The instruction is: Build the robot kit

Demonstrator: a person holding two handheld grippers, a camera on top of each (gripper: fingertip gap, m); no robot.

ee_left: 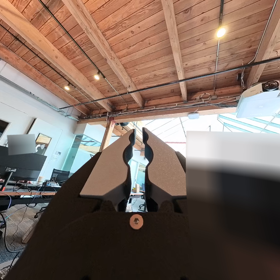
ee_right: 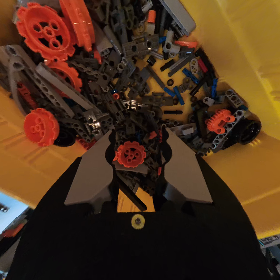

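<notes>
My right gripper (ee_right: 137, 130) is open and reaches down into a yellow bin (ee_right: 227, 45) full of loose grey, black, blue and orange construction-toy parts. A small orange toothed wheel (ee_right: 130, 154) lies in the pile between its two fingers, close to the left one; I cannot tell whether it touches. My left gripper (ee_left: 139, 130) points up toward the wooden ceiling. Its jaws stand almost together with a narrow gap, and nothing is between them.
In the bin lie a large orange sprocket wheel (ee_right: 45, 32), another orange wheel (ee_right: 40, 126), an orange gear (ee_right: 219, 121) on a grey beam, and a black tyre (ee_right: 248, 131). The left wrist view shows a ceiling projector (ee_left: 259, 101), desks with monitors (ee_left: 22, 166) and cables. Some 45 centimeters of space lies between my two pairs of fingers.
</notes>
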